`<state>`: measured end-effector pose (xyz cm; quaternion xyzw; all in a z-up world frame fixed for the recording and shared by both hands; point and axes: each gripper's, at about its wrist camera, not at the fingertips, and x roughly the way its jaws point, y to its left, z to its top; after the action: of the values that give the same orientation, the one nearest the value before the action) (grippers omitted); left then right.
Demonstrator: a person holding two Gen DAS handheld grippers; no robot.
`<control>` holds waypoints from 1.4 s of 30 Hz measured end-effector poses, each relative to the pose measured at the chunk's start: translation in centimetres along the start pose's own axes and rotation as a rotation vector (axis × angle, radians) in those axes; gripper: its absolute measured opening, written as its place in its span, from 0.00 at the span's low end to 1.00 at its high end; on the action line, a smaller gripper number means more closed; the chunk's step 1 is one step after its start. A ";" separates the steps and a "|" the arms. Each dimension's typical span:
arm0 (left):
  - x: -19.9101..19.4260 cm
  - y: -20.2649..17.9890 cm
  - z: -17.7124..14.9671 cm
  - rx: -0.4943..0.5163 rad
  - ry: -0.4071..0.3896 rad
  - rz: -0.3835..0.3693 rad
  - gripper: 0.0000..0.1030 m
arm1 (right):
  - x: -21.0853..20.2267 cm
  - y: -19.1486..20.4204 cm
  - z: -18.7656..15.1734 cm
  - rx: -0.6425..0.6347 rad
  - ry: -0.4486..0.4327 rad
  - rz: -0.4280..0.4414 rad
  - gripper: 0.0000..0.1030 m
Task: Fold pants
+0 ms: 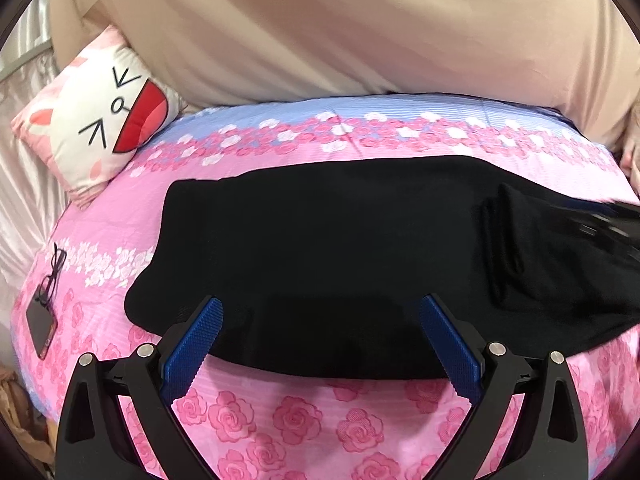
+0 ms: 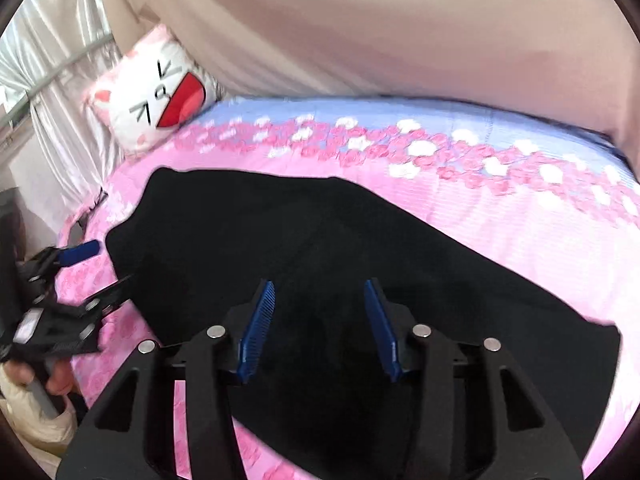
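The black pants [image 1: 320,248] lay flat on the pink floral bedspread [image 1: 280,412], filling the middle of both frames, long axis running left to right; the right end looked doubled over in the left wrist view. This seemed a pause between folds. The left gripper [image 1: 320,312] stood wide open over the near edge, holding nothing; the right gripper [image 2: 320,292] stood partly open above the cloth, also gripping nothing. Next, probably, 2 pinches on 1 end, carried across.

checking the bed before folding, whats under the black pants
The black pants lie flat on the pink rose bedsheet, which shows all round them. Anything beneath the cloth is hidden.
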<state>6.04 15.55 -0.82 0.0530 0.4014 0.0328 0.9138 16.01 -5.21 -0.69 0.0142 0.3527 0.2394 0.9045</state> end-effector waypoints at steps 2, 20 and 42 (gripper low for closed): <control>-0.2 -0.2 -0.2 0.012 0.000 0.003 0.95 | 1.8 -0.2 0.8 -0.012 0.024 -0.027 0.45; 0.9 0.0 0.8 -0.004 0.020 0.003 0.95 | 5.9 2.6 2.2 -0.043 0.032 0.001 0.36; 6.4 -14.1 3.2 0.170 0.081 -0.043 0.95 | -7.0 -17.4 -8.3 0.342 -0.051 -0.230 0.15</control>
<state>12.98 1.98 -5.10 0.1205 0.4403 -0.0189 0.8895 13.60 -24.89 -5.92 0.1333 0.3644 0.0706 0.9189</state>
